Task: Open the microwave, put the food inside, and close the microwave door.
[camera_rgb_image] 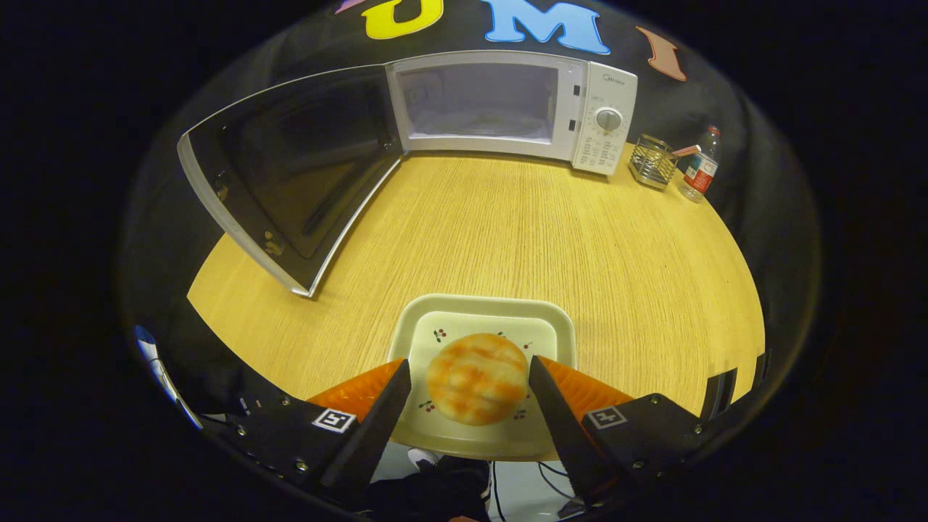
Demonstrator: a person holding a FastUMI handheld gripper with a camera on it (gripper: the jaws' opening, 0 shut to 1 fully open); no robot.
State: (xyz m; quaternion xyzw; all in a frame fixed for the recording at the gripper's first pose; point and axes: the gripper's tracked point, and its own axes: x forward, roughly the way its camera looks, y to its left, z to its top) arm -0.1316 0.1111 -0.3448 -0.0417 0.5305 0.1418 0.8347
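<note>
**Plate between the fingers, microwave open straight ahead**

The bun [476,377] is sitting on the plate [484,308], right between the fingers. The gripper [470,383] is standing wide open, flanking the plate; whether either finger is touching the rim, cannot tell. Well beyond the fingers the microwave [507,109] is waiting, cavity facing them. Its door [290,170] is swinging out ahead to the left, edging the path. Wire holder [652,161] and bottle [700,167] are standing off right, clear of it.
</note>
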